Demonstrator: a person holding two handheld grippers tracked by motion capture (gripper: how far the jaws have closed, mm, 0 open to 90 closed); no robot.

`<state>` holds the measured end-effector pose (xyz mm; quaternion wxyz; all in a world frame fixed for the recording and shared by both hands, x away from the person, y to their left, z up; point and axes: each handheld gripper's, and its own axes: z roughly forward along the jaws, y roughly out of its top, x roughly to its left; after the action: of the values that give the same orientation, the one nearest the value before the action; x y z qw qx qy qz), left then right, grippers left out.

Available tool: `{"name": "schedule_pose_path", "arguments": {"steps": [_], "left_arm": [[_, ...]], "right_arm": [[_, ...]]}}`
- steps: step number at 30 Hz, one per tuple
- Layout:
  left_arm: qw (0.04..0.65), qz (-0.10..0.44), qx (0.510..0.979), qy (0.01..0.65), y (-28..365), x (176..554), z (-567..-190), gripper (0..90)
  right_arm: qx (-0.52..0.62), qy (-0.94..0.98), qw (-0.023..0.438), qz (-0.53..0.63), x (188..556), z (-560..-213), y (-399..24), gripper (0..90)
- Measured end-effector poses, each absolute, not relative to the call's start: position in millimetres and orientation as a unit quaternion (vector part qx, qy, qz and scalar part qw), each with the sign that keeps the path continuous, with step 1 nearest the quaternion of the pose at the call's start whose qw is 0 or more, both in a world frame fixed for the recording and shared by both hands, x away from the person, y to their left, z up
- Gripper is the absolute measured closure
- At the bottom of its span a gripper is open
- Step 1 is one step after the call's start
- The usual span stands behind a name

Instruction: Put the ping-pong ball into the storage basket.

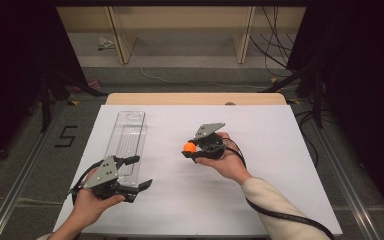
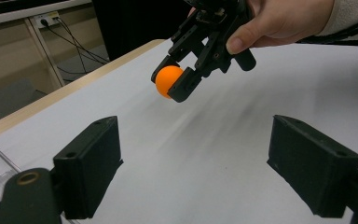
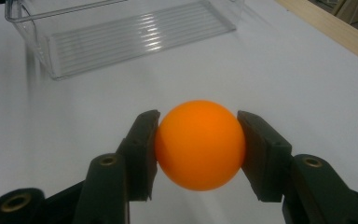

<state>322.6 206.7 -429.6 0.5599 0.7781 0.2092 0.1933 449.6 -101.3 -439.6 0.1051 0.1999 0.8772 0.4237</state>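
My right gripper (image 3: 198,149) clamps the small smooth orange plastic ball (image 3: 199,144) across its middle, held above the table, right of the clear plastic tray (image 1: 127,137). Probably light, slippery; hold gently. Left gripper (image 1: 139,172) gapes empty.

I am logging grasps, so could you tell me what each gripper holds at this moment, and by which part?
The right gripper clamps the orange ball across its middle, one pad on each side. The left gripper stands open and holds nothing.
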Motion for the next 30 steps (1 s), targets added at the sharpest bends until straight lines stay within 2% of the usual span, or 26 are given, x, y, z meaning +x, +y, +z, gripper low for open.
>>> {"name": "schedule_pose_path", "arguments": {"steps": [30], "left_arm": [[0.561, 0.193, 0.778, 0.209, 206.9, 322.6, -429.5, 16.6]], "right_arm": [[0.192, 0.879, 0.099, 0.425, 452.4, -440.4, -86.3, 51.4]]}}
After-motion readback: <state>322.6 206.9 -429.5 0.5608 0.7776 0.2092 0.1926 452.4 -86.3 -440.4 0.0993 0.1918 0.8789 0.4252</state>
